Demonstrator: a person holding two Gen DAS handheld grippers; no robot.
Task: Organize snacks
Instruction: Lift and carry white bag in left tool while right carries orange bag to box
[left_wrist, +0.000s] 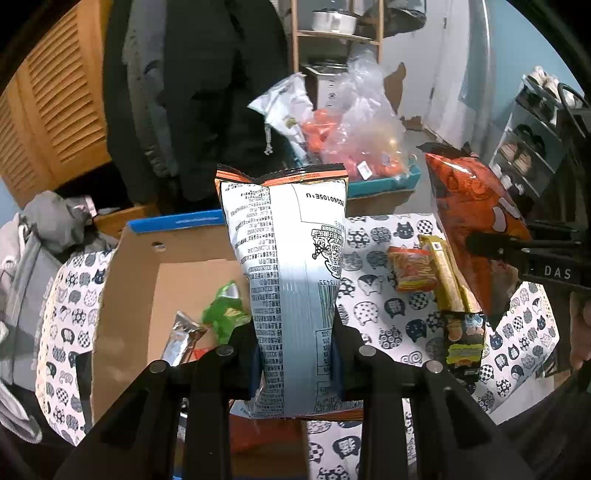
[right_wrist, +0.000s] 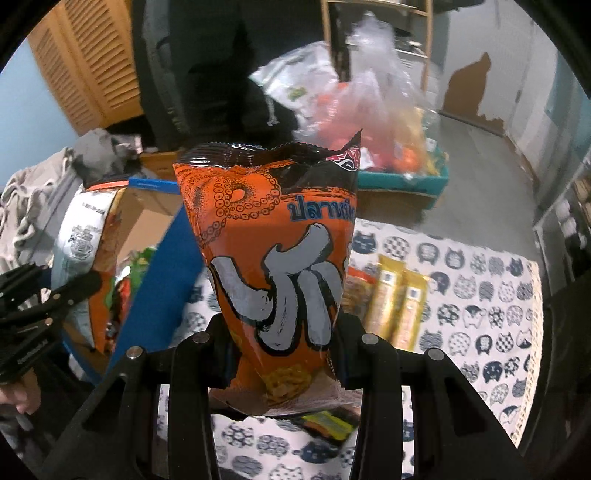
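You hold two puffed snack bags at once. The left gripper (left_wrist: 295, 354) is clamped on the lower part of the white bag (left_wrist: 288, 258), which stands upright above the near edge of the cardboard box (left_wrist: 147, 266). The right gripper (right_wrist: 284, 354) is clamped on the lower part of the orange bag (right_wrist: 277, 240), held up over the cat-print cloth (right_wrist: 480, 288) just right of the box's blue flap (right_wrist: 162, 280).

Handling, as a judgement: both bags look light, air-filled and soft, with glossy film skins that may slide under the pads. The contents are probably brittle (crisp pieces show through the clear patch at the orange bag's base), so squeeze no harder than you do now. Best hold is low on the body or on the flat crimped seam, where the film is doubled and stiffer.

Materials: the film crinkles and reflects; the top seams are serrated. The box is matte brown board, stiff-walled, already holding a green packet (left_wrist: 225, 314) and a silver packet (left_wrist: 183, 339). Still on the cloth lie yellow stick packs (right_wrist: 399, 302), slim and rigid-looking.
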